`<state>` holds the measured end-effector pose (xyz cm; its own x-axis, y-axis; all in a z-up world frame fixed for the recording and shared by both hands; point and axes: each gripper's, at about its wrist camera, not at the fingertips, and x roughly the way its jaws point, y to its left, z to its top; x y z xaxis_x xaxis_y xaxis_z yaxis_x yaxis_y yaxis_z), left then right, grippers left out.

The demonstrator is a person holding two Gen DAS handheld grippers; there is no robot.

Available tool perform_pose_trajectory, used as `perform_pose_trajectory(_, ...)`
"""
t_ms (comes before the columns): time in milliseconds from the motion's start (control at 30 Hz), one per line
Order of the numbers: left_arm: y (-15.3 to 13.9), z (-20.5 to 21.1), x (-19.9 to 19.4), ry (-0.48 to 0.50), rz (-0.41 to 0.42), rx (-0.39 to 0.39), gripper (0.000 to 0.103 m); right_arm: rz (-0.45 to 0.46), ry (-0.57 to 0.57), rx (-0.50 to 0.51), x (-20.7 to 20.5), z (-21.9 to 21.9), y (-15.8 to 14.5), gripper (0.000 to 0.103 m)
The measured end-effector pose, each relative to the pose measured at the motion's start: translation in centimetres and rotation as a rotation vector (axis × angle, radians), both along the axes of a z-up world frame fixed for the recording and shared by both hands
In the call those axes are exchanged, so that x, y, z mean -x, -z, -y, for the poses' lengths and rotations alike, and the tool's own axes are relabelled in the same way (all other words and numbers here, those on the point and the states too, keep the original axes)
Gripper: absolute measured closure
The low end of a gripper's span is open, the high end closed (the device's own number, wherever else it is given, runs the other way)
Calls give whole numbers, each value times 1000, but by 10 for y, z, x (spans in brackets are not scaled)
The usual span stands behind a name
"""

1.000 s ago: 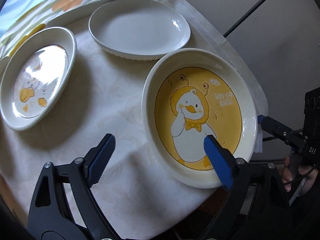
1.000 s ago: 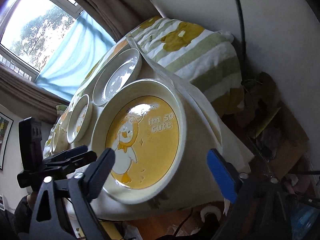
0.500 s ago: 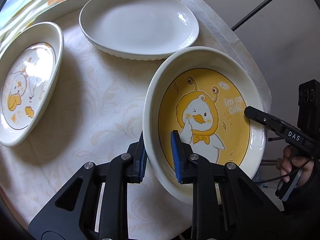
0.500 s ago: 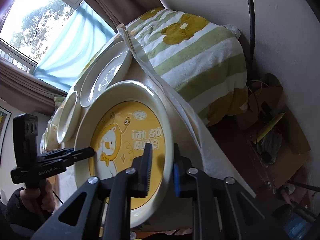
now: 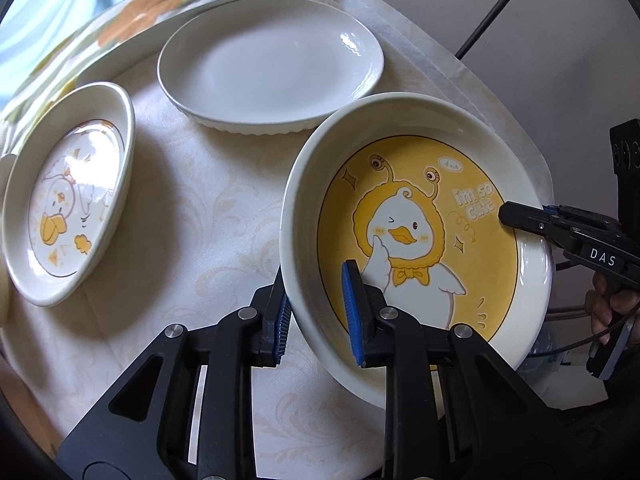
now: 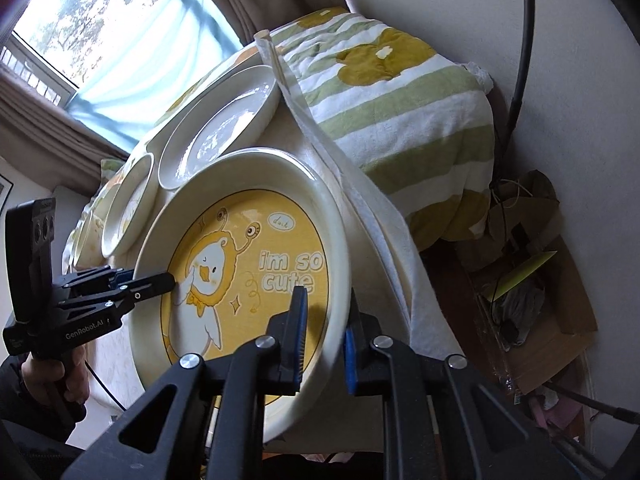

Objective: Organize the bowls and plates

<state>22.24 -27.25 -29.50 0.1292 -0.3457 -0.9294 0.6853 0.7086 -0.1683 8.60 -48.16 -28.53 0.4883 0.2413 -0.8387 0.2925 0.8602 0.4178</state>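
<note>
Left gripper (image 5: 318, 316) and right gripper (image 6: 322, 340), both angled downward, pinch opposite rims of the yellow duck plate (image 5: 416, 232).

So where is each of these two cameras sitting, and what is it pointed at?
Left wrist: on the left gripper, looking down at the yellow duck plate; its own fingers, and the right gripper, show.
Right wrist: on the right gripper, facing that plate and the window; the left gripper shows.
Shared: plate, white plate.

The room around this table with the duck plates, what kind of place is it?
Probably a lived-in home room, perhaps a bedroom: a striped quilt bunched beside the cloth-covered table, brown curtains at a window, floor clutter.
</note>
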Motion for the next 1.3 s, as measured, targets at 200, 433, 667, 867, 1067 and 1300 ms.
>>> perform_pose_trajectory(200, -12, -13, 7, -26, 18, 20, 83, 17, -40, 20, -1, -5, -11, 88)
perform_pose_trajectory(433, -48, -52, 22, -127, 54, 54, 83, 53, -150, 48, -10, -26, -45, 88)
perform_pose_trajectory(667, -72, -127, 36, -277, 118, 64, 83, 93, -323, 67, -32, -78, -69, 88)
perform_pose_trajectory(867, -73, -208, 46, -434, 117, 49, 83, 95, -455, 26, -50, -143, -63, 88)
perform_pose_trajectory(1067, -58, -291, 55, -554, 85, 27, 83, 70, -560, -8, -60, -224, -44, 88)
perform_pose_trajectory(1300, -21, -353, 61, -605, 35, 23, 83, 45, -611, 1, -69, -285, -21, 88)
